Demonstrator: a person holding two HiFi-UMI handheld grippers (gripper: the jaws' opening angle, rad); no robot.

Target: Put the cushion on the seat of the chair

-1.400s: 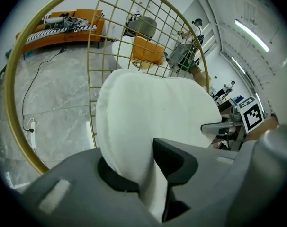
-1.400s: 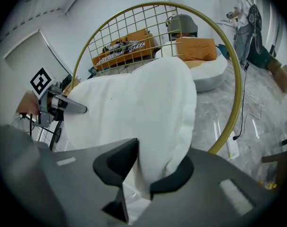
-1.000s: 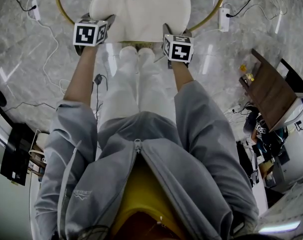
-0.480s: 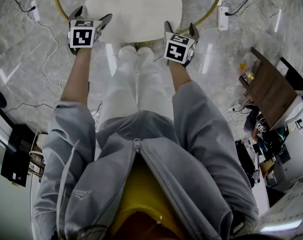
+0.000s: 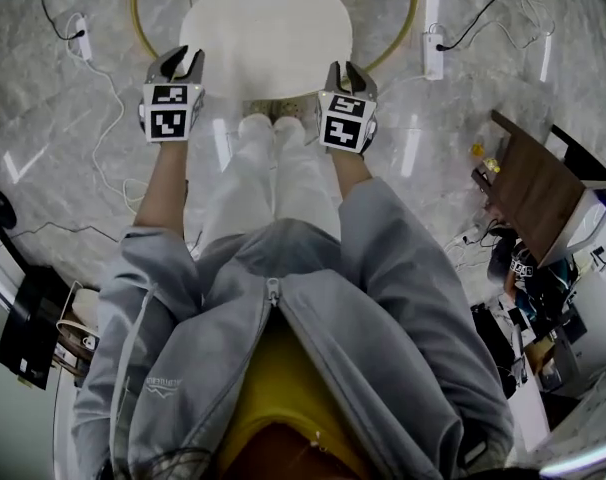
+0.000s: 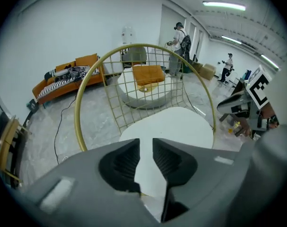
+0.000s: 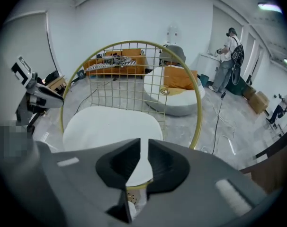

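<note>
The smooth white cushion (image 5: pixel 266 30), a rounded-cornered slab, lies flat on the seat of the chair (image 5: pixel 413 18), a gold wire-grid shell ringed by a round hoop. My left gripper (image 5: pixel 181 60) and right gripper (image 5: pixel 344 70) hover by its near corners. Both pairs of ribbed black jaws are closing to a narrow slit, gripping nothing. Glossy grey marble floor (image 5: pixel 63 138) spreads beneath.
</note>
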